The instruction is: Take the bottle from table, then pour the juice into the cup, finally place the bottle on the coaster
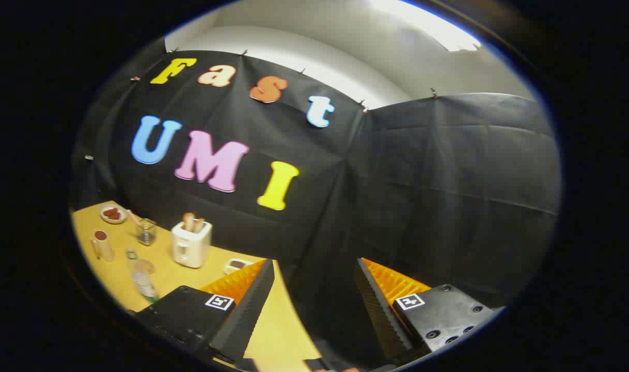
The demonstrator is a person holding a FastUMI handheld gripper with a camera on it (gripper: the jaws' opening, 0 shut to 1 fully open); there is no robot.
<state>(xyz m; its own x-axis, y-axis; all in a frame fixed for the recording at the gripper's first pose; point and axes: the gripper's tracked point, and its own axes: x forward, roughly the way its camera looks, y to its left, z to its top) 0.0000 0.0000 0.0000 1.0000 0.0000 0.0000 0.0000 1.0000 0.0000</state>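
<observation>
Reaching comes first: the hand-held gripper (314,299), fingers spread wide around nothing, should swing down and left to the bottle (141,276) standing on the desk (283,320) near the toaster (191,244), then straddle its middle squarely.

Open space is seen between the spread fingers (314,289). Left of them, the table (273,320) is crowded by bottle (141,276), toaster (191,244) and cup (102,245)

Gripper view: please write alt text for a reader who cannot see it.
The tool is open and holds nothing, tilted above a yellow table. Off to its side stand a clear bottle, a cup, a white toaster, a glass jar and a small plate.
</observation>
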